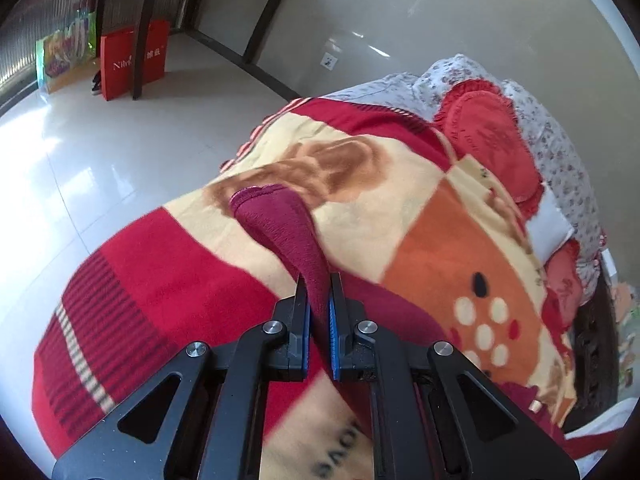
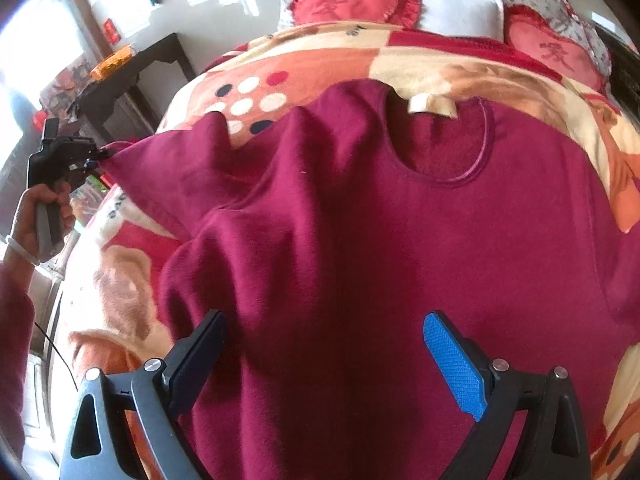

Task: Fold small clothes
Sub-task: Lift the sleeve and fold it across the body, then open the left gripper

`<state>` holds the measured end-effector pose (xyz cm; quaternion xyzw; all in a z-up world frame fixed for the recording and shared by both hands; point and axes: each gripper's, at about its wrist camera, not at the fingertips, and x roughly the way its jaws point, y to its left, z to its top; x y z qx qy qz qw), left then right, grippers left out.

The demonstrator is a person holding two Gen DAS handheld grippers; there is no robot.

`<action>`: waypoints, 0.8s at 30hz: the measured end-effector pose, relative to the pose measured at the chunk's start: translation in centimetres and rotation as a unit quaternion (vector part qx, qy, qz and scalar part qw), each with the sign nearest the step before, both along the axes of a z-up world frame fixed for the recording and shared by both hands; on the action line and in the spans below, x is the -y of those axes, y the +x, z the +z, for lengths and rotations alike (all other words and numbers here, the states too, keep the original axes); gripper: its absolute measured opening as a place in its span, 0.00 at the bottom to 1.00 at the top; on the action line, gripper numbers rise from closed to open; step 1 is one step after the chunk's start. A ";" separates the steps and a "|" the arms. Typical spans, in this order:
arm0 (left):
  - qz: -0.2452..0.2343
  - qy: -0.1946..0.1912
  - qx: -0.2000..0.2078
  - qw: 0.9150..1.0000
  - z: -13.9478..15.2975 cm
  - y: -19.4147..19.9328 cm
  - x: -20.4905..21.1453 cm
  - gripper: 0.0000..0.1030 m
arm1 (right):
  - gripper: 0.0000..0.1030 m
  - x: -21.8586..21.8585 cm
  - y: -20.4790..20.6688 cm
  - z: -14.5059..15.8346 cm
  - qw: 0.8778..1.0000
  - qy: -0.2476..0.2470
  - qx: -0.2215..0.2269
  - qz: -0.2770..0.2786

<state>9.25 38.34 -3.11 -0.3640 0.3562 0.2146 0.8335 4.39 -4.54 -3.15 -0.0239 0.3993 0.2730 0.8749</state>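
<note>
Left wrist view, left gripper (image 1: 318,300) pinching sweater sleeve (image 1: 288,232), sweater body hidden

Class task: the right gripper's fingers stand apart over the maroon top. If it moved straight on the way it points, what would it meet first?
Most likely the maroon top itself: the open right gripper points along the cloth toward the neckline. Depth is unclear, so how soon it would touch is uncertain.

The left wrist view looks along its fingers, close over the blanket (image 1: 192,272) toward the floor, while the right wrist view looks down near the sweater (image 2: 360,240); both share blanket and sweater.
</note>
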 end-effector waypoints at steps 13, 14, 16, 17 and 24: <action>-0.276 0.050 0.111 0.953 12.2 3.0 24.2 0.06 | 0.94 7.9 1.0 0.2 0.996 0.042 -0.006 -0.084; -0.295 0.045 0.110 0.948 11.8 3.7 26.2 0.06 | 0.94 8.7 1.1 0.2 0.995 0.045 -0.005 -0.091; -0.333 0.038 0.097 0.937 10.2 5.1 30.9 0.06 | 0.95 10.7 1.0 0.4 0.992 0.052 -0.002 -0.111; -0.350 0.032 0.085 0.933 8.9 5.9 33.3 0.06 | 0.94 11.6 1.1 0.4 0.991 0.055 -0.001 -0.120; -0.428 -0.006 -0.008 0.903 -0.5 9.0 43.4 0.08 | 0.95 18.0 2.1 0.2 0.980 0.067 -0.003 -0.188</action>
